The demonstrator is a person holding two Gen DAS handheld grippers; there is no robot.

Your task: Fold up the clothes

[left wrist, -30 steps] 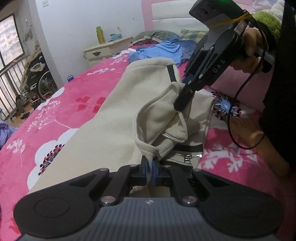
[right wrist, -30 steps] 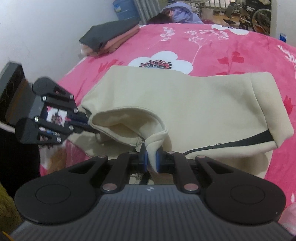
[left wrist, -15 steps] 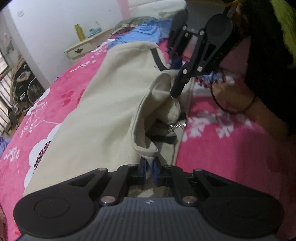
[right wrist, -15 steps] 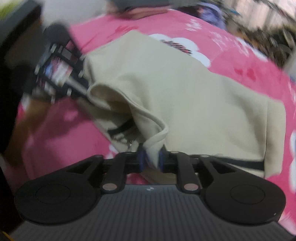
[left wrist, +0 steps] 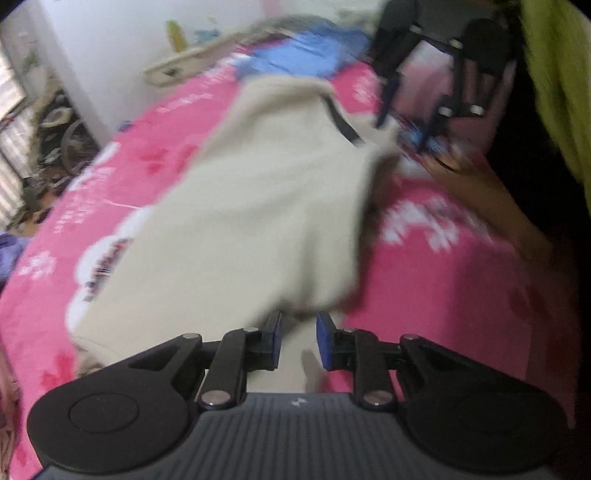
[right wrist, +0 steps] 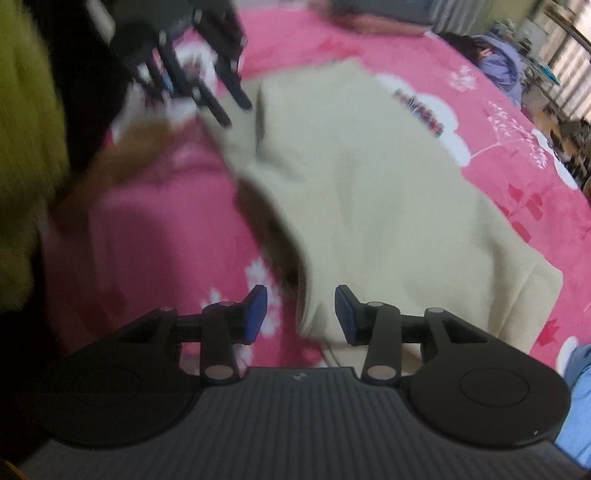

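— Where's the garment? 
— Spread flat on the pink floral bedspread (left wrist: 122,177): a cream zip jacket (left wrist: 236,236), blurred by motion in both views.

— Long axis? 
— In the left wrist view, running from just ahead of the left gripper (left wrist: 297,339) away toward the far end of the bed, where a heap of blue clothing (left wrist: 306,55) lies. Dark stripe (left wrist: 341,123) crossing the far part at a slant. In the right wrist view, stretching the other way from the right gripper (right wrist: 297,314), toward the purple bundle (right wrist: 498,62) by the window.

— Near edge? 
— Doubled over along the side closest to the person, with a shadowed gap under the fold; a rounded lip hanging just past the left fingers (left wrist: 272,336).

— Left fingers? 
— Spread apart, blue pads facing each other, nothing pinched; cream cloth visible in the gap below.

— Right fingers (right wrist: 254,314)? 
— Parted too, wider still, gripping nothing. Jacket edge lying between and slightly beyond them, not touching either pad as far as can be told.

— Anything else around? 
— Each gripper visible in the other's camera, hovering above the jacket's edge near the person's side. Forearm (left wrist: 491,206) and yellow-green sleeve (left wrist: 554,81) on the right of the left view. Pale nightstand (left wrist: 184,64) against the white wall, a yellow bottle (left wrist: 173,33) on top.
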